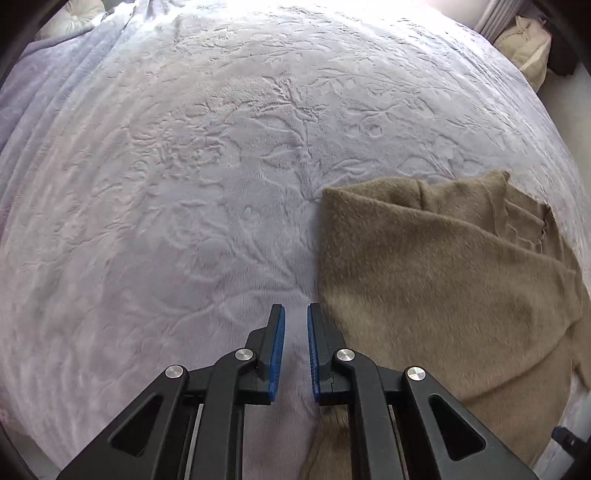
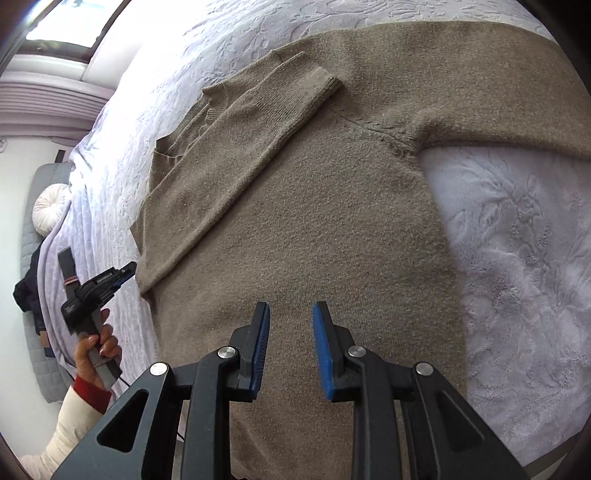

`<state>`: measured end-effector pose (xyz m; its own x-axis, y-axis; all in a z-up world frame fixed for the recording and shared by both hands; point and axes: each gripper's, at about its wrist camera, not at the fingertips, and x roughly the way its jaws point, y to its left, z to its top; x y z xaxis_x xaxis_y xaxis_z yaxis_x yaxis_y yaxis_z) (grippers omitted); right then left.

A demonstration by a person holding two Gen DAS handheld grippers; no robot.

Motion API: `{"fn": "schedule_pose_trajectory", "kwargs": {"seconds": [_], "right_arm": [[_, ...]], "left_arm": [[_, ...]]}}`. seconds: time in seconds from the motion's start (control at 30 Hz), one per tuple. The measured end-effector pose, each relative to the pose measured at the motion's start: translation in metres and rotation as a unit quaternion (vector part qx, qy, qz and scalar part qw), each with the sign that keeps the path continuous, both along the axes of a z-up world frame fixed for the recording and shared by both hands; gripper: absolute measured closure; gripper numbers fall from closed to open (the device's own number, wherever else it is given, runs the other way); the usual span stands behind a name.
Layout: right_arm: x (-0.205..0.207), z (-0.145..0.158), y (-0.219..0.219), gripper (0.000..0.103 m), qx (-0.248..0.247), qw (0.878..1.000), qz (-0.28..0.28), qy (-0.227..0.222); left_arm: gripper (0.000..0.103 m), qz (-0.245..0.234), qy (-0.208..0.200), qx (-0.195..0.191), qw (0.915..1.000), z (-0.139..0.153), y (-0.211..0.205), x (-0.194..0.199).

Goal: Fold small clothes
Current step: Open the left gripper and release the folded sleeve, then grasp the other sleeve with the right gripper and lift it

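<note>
A tan knit sweater (image 2: pixel 314 221) lies flat on a pale lilac embossed bedspread (image 2: pixel 517 258). One sleeve (image 2: pixel 258 140) is folded across its body; the other sleeve (image 2: pixel 498 125) stretches out to the right. My right gripper (image 2: pixel 291 314) is open and empty, hovering over the sweater's lower body. My left gripper (image 1: pixel 296 314) is open and empty over the bedspread (image 1: pixel 184 184), just left of the sweater's edge (image 1: pixel 424 277). The left gripper also shows in the right wrist view (image 2: pixel 125 269), held by a hand beside the sweater's left edge.
A round cream cushion (image 2: pixel 50 208) and dark clothing (image 2: pixel 26 291) lie at the bed's left side. A beige pillow (image 1: pixel 526 46) sits beyond the bed's far right corner. A window (image 2: pixel 66 26) is at upper left.
</note>
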<state>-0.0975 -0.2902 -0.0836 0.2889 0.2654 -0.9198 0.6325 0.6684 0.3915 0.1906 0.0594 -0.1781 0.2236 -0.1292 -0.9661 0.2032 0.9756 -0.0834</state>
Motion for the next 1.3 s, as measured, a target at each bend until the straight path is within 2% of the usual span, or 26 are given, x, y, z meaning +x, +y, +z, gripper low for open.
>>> {"fn": "schedule_pose_trajectory", "kwargs": {"seconds": [0.03,0.07,0.1,0.13,0.17,0.2,0.3,0.43,0.47,0.5,0.53,0.63,0.7,0.77,0.83,1.13,1.17,1.27,1.3], "right_arm": [[0.002,0.001,0.001,0.076,0.0,1.0,-0.001,0.0],[0.002,0.002,0.002,0.075,-0.002,1.0,-0.001,0.001],[0.003,0.005,0.003,0.07,-0.006,1.0,0.002,0.004],[0.004,0.007,0.005,0.067,-0.011,1.0,0.006,0.005],[0.005,0.009,0.006,0.06,-0.015,1.0,0.009,0.005],[0.005,0.012,0.008,0.056,-0.019,1.0,0.013,0.004],[0.004,0.019,0.014,0.055,-0.032,0.999,0.022,0.004],[0.0,0.028,0.02,0.055,-0.054,0.998,0.036,0.01],[-0.002,0.031,0.022,0.051,-0.062,0.997,0.039,0.011],[-0.004,0.034,0.023,0.043,-0.073,0.996,0.043,0.014],[-0.005,0.036,0.024,0.038,-0.08,0.996,0.046,0.017],[-0.009,0.043,0.027,0.031,-0.127,0.989,0.062,0.031],[-0.01,0.045,0.028,0.021,-0.161,0.983,0.074,0.043],[-0.012,0.047,0.026,0.021,-0.193,0.976,0.086,0.052],[-0.014,0.046,0.021,0.02,-0.199,0.975,0.085,0.052],[-0.03,0.033,0.0,0.016,-0.167,0.982,0.07,0.044],[-0.033,0.031,-0.002,0.009,-0.158,0.984,0.065,0.041],[-0.04,0.027,-0.014,0.001,-0.106,0.994,0.035,0.012],[-0.042,0.025,-0.019,0.001,-0.095,0.995,0.026,0.007]], "left_arm": [[0.088,0.0,-0.002,0.009,1.0,0.004,-0.002,-0.006],[0.063,0.0,-0.004,0.011,0.9999,0.01,-0.003,-0.013],[0.02,0.002,-0.007,0.006,1.0,0.015,-0.005,-0.019],[0.009,0.005,-0.014,0.003,0.9999,0.022,-0.01,-0.026],[0.004,0.003,-0.025,0.002,0.9997,0.03,-0.012,-0.036],[0.004,-0.003,-0.03,0.004,0.9995,0.035,-0.015,-0.043],[0.004,-0.022,-0.022,0.02,0.9993,0.046,-0.023,-0.067],[0.004,-0.073,-0.022,0.051,0.9957,0.057,-0.048,-0.102],[0.004,-0.086,-0.021,0.055,0.9946,0.06,-0.051,-0.111],[0.004,-0.097,-0.018,0.052,0.9937,0.064,-0.055,-0.122],[0.004,-0.115,-0.01,0.043,0.9924,0.067,-0.063,-0.133],[0.004,-0.144,-0.003,0.037,0.9889,0.075,-0.085,-0.155],[0.004,-0.164,0.003,0.032,0.986,0.079,-0.102,-0.171],[0.004,-0.181,0.007,0.031,0.9829,0.082,-0.118,-0.185],[0.004,-0.198,0.007,0.03,0.9798,0.084,-0.133,-0.196],[0.004,-0.246,0.013,0.021,0.969,0.086,-0.184,-0.222],[0.004,-0.248,0.013,0.018,0.9686,0.087,-0.188,-0.224],[0.004,-0.255,0.008,0.014,0.9669,0.088,-0.198,-0.227],[0.004,-0.256,0.004,0.017,0.9665,0.087,-0.202,-0.227]]}}
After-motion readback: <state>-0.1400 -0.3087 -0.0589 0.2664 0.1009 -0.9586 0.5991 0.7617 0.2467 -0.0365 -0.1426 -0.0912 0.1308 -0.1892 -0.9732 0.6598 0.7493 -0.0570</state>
